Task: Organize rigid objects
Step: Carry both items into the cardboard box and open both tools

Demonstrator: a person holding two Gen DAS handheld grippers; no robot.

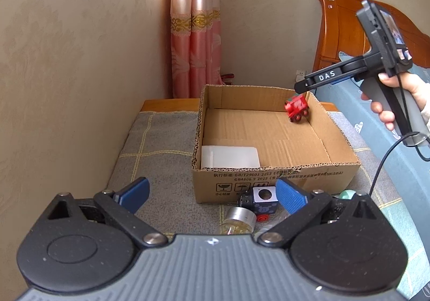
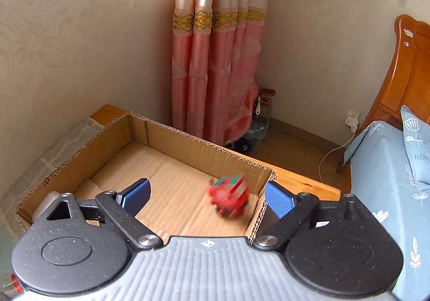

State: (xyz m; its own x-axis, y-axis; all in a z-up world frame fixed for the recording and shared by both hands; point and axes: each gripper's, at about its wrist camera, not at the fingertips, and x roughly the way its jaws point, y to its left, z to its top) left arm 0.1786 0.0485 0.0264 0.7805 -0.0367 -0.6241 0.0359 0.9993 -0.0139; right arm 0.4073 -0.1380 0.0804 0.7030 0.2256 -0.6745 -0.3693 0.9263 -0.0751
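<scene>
Our left hand-held gripper (image 1: pixel 212 192) hangs wide open and empty before the cardboard box (image 1: pixel 274 174), near the toys waiting there. Inside the box's far right corner sits the red toy train (image 1: pixel 297 107), blurred, seemingly just dropped; our right hand-held gripper (image 2: pixel 207 196) gapes above it, holding nothing.

The left hand-held gripper (image 1: pixel 212 194) is held low and level, and its blue fingers (image 1: pixel 134 193) are spread wide apart with nothing between them. The right hand-held gripper (image 2: pixel 207 197) is opened wide too and is tilted downward. It is gripped by the right hand (image 1: pixel 395 102) at the handle.
</scene>
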